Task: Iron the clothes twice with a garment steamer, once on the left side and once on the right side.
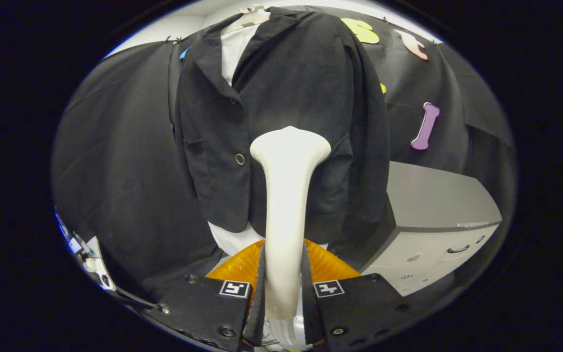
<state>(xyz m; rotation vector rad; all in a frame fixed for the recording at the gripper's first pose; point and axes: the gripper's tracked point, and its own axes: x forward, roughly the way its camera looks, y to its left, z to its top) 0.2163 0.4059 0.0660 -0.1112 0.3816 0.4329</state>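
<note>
Garment steamer held against a hanging dark jacket.

The garment steamer point(284, 220) is clamped by its pale handle between the two fingers of the gripper point(284, 293), both of which press on its sides. Its flared head is raised in front of the dark jacket point(286, 98), just beside a round button point(239, 159) near the front opening. The jacket is hung over a white shirt point(235, 49) on a hanger point(249, 17). An orange object point(242, 266) is seen below the hem. A grey drawer cabinet point(433, 215) stands beyond the jacket's side.

black jacket point(286, 98), white steamer point(286, 195), grey cabinet point(433, 205)
</note>
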